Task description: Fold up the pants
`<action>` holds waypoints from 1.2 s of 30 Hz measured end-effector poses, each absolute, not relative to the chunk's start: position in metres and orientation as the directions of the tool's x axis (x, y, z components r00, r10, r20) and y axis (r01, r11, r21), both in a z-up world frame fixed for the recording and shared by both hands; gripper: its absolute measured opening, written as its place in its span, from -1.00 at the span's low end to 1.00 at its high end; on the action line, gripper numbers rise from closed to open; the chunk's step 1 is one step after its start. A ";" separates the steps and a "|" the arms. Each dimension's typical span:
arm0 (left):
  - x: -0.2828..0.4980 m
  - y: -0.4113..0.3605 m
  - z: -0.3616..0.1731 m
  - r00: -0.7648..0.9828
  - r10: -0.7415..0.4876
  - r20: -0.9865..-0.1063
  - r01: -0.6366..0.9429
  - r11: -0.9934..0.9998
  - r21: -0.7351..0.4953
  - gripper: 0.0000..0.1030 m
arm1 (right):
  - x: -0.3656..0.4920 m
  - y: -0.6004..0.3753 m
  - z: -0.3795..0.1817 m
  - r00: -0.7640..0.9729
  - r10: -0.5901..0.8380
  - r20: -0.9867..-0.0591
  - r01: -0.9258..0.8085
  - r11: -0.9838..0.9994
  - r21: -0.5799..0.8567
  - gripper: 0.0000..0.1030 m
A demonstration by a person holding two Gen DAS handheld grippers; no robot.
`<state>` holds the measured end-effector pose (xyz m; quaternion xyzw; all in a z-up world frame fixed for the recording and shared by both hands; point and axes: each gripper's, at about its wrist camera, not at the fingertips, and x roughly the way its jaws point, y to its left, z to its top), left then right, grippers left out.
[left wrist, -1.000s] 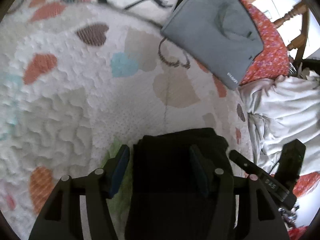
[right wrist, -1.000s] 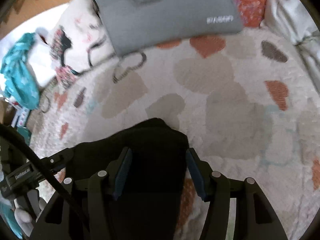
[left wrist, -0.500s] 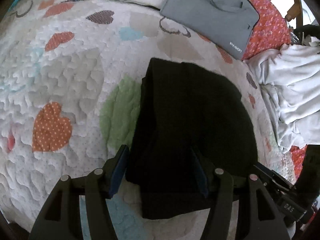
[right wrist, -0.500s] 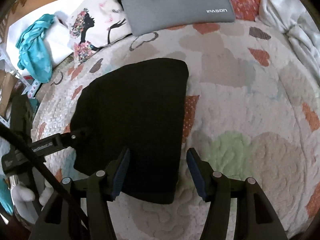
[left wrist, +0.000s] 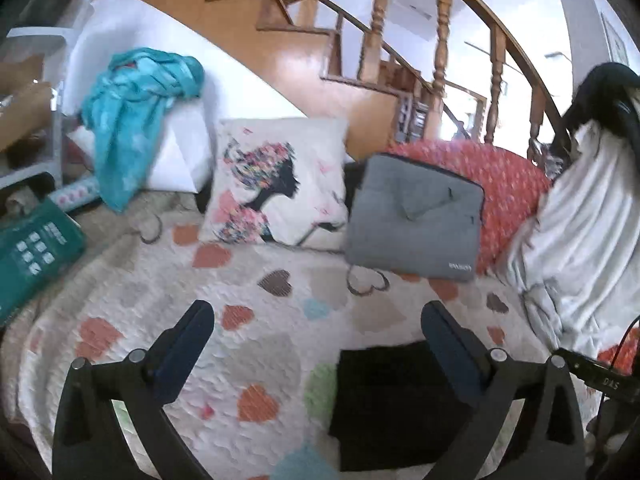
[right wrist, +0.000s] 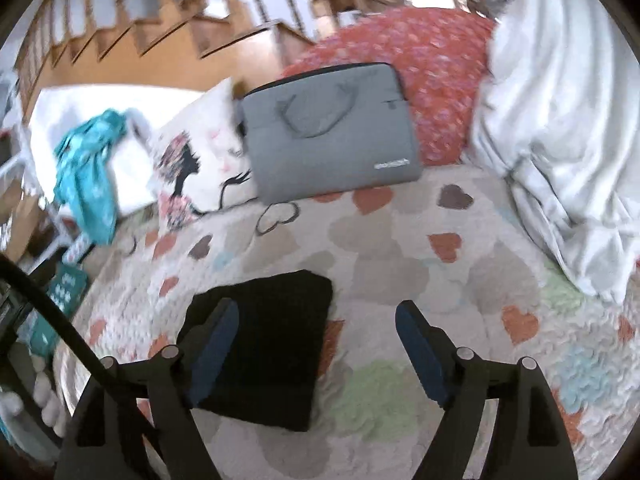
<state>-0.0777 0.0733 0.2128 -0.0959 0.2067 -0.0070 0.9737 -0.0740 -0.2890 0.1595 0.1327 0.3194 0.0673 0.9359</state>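
The black pants (left wrist: 394,396) lie folded into a flat rectangle on the heart-patterned quilt (left wrist: 248,304). In the left wrist view they sit low and right, partly behind the right finger. My left gripper (left wrist: 318,332) hovers above the quilt, its jaws opening wide, nothing between them. In the right wrist view the folded pants (right wrist: 272,344) lie low and left of centre, behind the left finger. My right gripper (right wrist: 316,336) is raised above them, jaws opening, with only the pants' right edge showing in the gap, untouched.
A grey laptop bag (right wrist: 332,132) leans on a red patterned cushion (right wrist: 420,64) at the back. Beside it stand a pillow with a woman's silhouette (left wrist: 276,184) and a teal cloth (left wrist: 132,112). White bedding (right wrist: 560,128) is piled at right. A green box (left wrist: 32,256) sits left. A wooden staircase rises behind.
Both grippers let go of the folded pants, opened wide, and pulled up and back. The pants now lie flat on the quilt, and the view has tilted up to show the staircase.
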 end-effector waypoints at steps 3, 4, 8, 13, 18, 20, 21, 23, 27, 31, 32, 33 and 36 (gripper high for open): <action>-0.067 0.084 0.215 0.902 -0.042 -0.430 -0.050 0.978 -0.200 1.00 | -0.064 -0.307 0.147 0.740 0.239 -0.629 -0.004 0.936 0.351 0.65; -0.064 0.086 0.210 0.893 -0.033 -0.449 -0.062 0.979 -0.197 1.00 | -0.063 -0.309 0.143 0.734 0.244 -0.634 -0.001 0.934 0.357 0.65; -0.039 0.083 0.181 0.820 -0.119 -0.559 -0.025 0.969 -0.244 1.00 | -0.055 -0.306 0.122 0.679 0.301 -0.669 -0.021 0.920 0.392 0.65; -0.001 0.065 0.123 0.664 -0.242 -0.707 -0.006 0.944 -0.329 1.00 | -0.032 -0.295 0.098 0.608 0.361 -0.707 -0.026 0.899 0.437 0.65; -0.003 0.049 0.110 0.686 -0.200 -0.700 -0.001 0.962 -0.275 1.00 | -0.021 -0.281 0.084 0.576 0.379 -0.724 -0.039 0.897 0.439 0.65; -0.004 0.043 0.111 0.714 -0.149 -0.684 -0.008 0.975 -0.221 1.00 | -0.014 -0.275 0.074 0.548 0.384 -0.743 -0.042 0.900 0.434 0.65; -0.003 0.041 0.111 0.719 -0.141 -0.681 -0.006 0.978 -0.208 1.00 | -0.010 -0.272 0.069 0.537 0.387 -0.749 -0.043 0.900 0.434 0.65; 0.008 0.039 0.110 0.707 -0.170 -0.687 0.014 0.974 -0.226 1.00 | -0.002 -0.269 0.060 0.518 0.391 -0.760 -0.043 0.900 0.434 0.65; 0.049 0.038 0.092 0.599 -0.279 -0.750 0.030 0.944 -0.327 1.00 | 0.019 -0.266 0.050 0.482 0.417 -0.771 -0.040 0.889 0.456 0.65; 0.078 0.040 0.064 0.515 -0.341 -0.787 0.020 0.922 -0.386 1.00 | 0.037 -0.265 0.049 0.458 0.416 -0.785 -0.053 0.895 0.443 0.65; 0.083 0.039 0.056 0.498 -0.345 -0.795 0.024 0.923 -0.385 1.00 | 0.041 -0.266 0.047 0.453 0.418 -0.787 -0.049 0.894 0.446 0.65; 0.084 0.037 0.051 0.484 -0.358 -0.798 0.037 0.920 -0.390 1.00 | 0.045 -0.267 0.046 0.449 0.422 -0.788 -0.043 0.891 0.452 0.65; 0.086 0.029 0.034 0.429 -0.410 -0.805 0.063 0.902 -0.426 1.00 | 0.060 -0.268 0.036 0.420 0.437 -0.795 -0.032 0.883 0.469 0.65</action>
